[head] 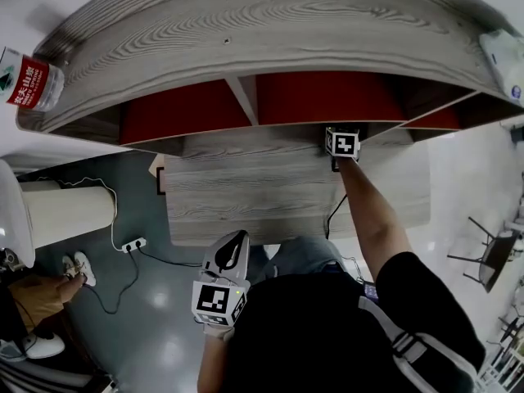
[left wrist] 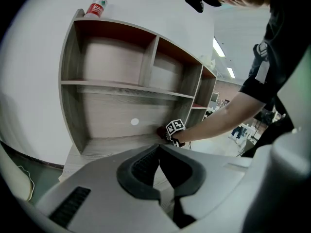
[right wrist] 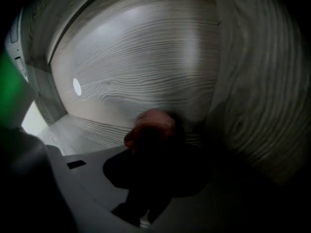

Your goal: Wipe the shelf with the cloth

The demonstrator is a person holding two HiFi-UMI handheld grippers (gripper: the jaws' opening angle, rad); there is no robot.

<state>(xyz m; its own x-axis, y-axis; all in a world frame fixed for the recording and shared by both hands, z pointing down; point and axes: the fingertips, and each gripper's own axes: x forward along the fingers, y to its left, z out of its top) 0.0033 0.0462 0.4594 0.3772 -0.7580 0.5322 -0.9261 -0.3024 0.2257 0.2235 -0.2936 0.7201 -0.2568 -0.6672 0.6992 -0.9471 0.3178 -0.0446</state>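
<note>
The shelf [head: 270, 31] stood on the worktop [head: 246, 199], a water bottle [head: 29, 79] atop its left end. Inside a lower compartment [left wrist: 112, 123], the right tongs [right wrist: 154, 143] held the cloth [right wrist: 148, 126] at the back panel [right wrist: 146, 67].

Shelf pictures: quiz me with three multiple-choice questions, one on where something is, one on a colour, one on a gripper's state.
1. Where is the bottle?
A) on top of the shelf
B) inside a lower compartment
C) on the floor

2. What colour is the cloth?
A) blue
B) reddish
C) white

3. How is the left gripper?
A) shut on the cloth
B) wide open
C) shut, empty

Answers:
1 A, the bottle stands on the shelf's top board.
2 B, the cloth in the right gripper looks dull red.
3 C, its jaws meet with nothing between.
</note>
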